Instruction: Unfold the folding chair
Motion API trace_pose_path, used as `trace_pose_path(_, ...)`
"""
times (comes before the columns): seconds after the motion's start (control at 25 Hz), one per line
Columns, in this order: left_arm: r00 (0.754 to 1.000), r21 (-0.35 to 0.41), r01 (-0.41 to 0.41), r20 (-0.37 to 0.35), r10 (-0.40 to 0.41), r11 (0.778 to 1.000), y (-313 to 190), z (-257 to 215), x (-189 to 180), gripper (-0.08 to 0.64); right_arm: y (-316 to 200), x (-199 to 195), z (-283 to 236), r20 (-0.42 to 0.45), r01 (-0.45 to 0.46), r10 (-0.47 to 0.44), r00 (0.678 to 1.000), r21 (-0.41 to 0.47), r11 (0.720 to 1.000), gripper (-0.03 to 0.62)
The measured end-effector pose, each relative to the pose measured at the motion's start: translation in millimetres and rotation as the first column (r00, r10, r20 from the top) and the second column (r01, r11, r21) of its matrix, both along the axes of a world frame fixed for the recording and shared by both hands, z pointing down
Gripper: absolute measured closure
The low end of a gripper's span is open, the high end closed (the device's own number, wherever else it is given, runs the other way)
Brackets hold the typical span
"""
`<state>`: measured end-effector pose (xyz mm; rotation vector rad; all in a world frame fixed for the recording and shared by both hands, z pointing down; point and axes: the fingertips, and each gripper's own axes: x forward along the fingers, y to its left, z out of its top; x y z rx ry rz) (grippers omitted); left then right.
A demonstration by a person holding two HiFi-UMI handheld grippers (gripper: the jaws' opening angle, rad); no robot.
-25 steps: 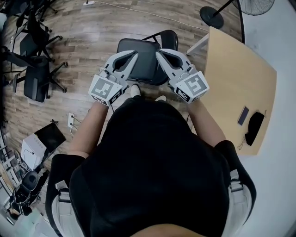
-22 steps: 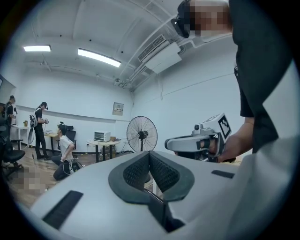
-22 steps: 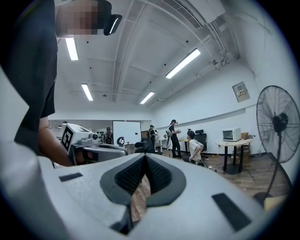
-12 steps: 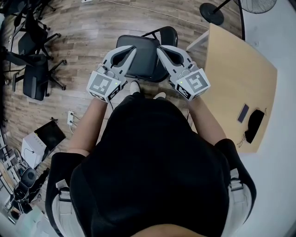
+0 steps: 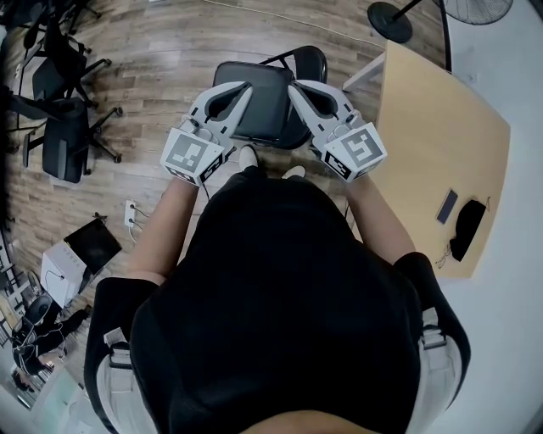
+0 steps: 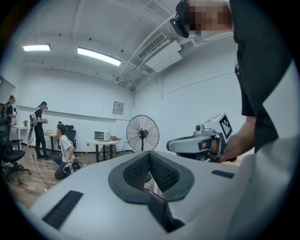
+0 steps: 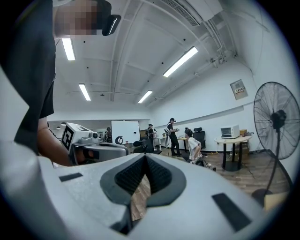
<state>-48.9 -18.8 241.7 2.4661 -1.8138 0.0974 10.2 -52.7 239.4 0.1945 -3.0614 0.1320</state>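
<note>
The folding chair (image 5: 265, 106) stands on the wooden floor in front of the person, its black seat lying flat and its backrest (image 5: 307, 63) at the far side. In the head view my left gripper (image 5: 246, 87) and right gripper (image 5: 293, 87) hang level above the seat, tips angled towards each other. Both are shut with nothing between the pads. The left gripper view shows its own closed jaws (image 6: 150, 154) and the right gripper (image 6: 199, 143) held in a hand. The right gripper view shows its shut jaws (image 7: 144, 157) and the left gripper (image 7: 93, 149). Neither touches the chair.
A light wooden table (image 5: 433, 169) stands close on the right with a phone (image 5: 446, 209) and a black item (image 5: 467, 233). A fan's base (image 5: 389, 21) is beyond it. Black office chairs (image 5: 68, 144) and a box (image 5: 76, 263) are at the left. Other people work far off.
</note>
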Motion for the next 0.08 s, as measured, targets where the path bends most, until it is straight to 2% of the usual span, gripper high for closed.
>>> trace_pose_path(0.08,1.0,0.002,0.0,0.001,0.0,1.0,-0.8,0.0,-0.7,0.565,-0.5,-1.1,-0.5,0.001,0.001,-0.001,1.0,0.003,1.0,0.591)
